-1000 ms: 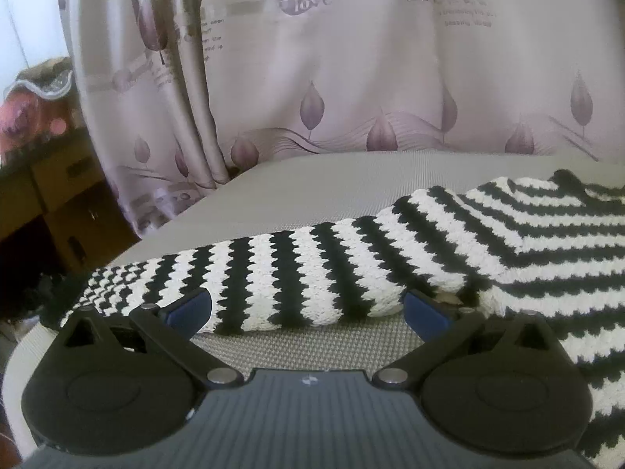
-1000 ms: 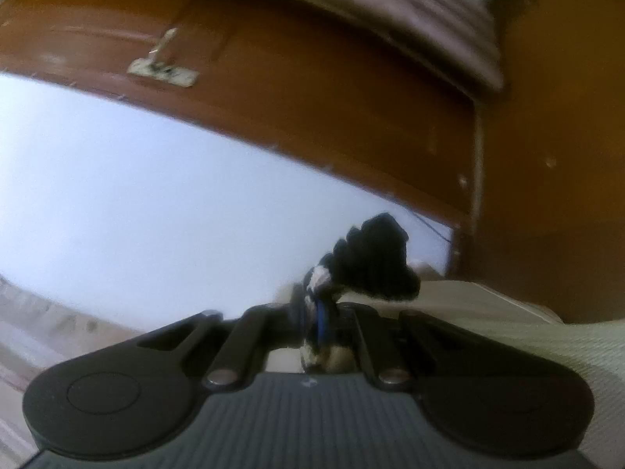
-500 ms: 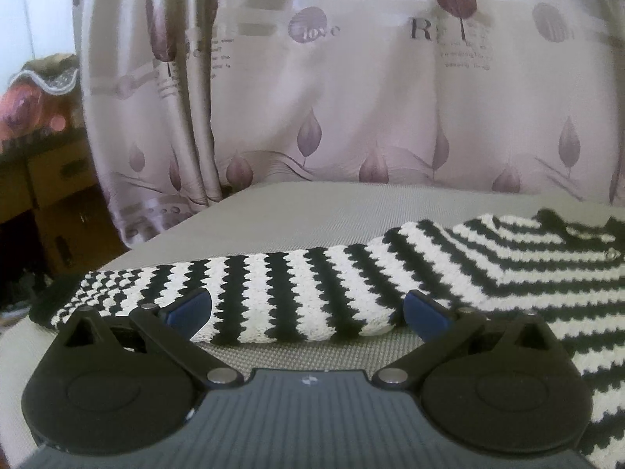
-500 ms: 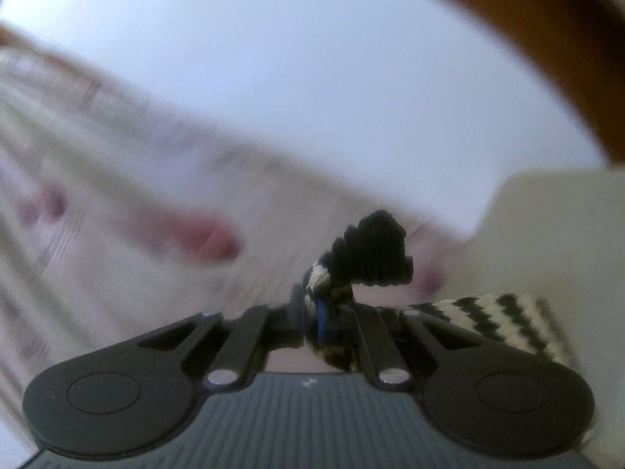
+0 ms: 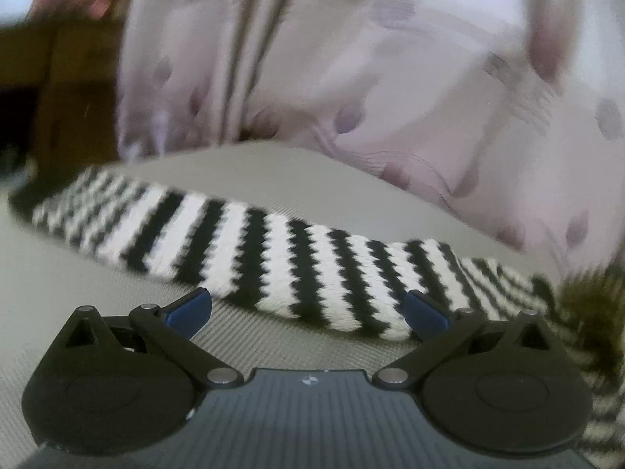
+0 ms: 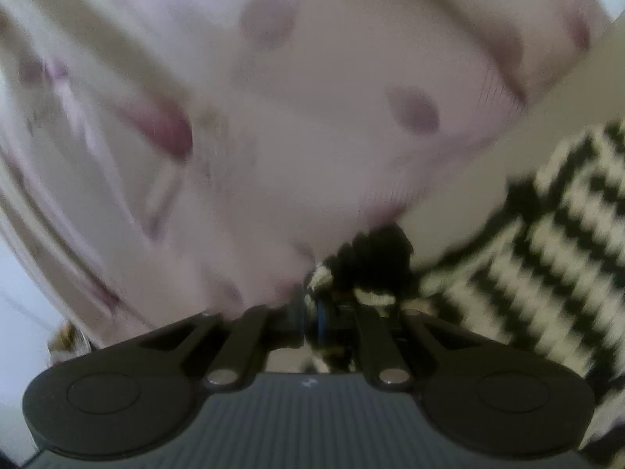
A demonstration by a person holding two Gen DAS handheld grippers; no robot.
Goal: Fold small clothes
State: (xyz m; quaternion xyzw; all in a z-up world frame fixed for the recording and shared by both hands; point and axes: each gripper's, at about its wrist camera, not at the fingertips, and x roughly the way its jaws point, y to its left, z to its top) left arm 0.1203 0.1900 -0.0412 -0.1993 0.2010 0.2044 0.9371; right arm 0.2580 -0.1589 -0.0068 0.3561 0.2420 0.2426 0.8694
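From the left wrist view we see our left gripper (image 5: 306,306) with fingers (image 5: 187,308) spread wide and empty, just short of the black-and-white striped knit garment (image 5: 273,250) lying flat on the grey bench (image 5: 273,172). Our right gripper (image 6: 318,306) has its fingers pinched tight on a bunched black edge of that garment. A pale patterned curtain (image 5: 390,78) hangs behind.

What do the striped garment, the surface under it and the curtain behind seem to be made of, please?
Striped garment: chunky knit yarn, matte, judging by its zigzag black and white rows. Surface under it: grey woven fabric with a fine ribbed texture. Curtain: thin pale cloth with purple leaf prints, hanging in folds; blur hides its finish.
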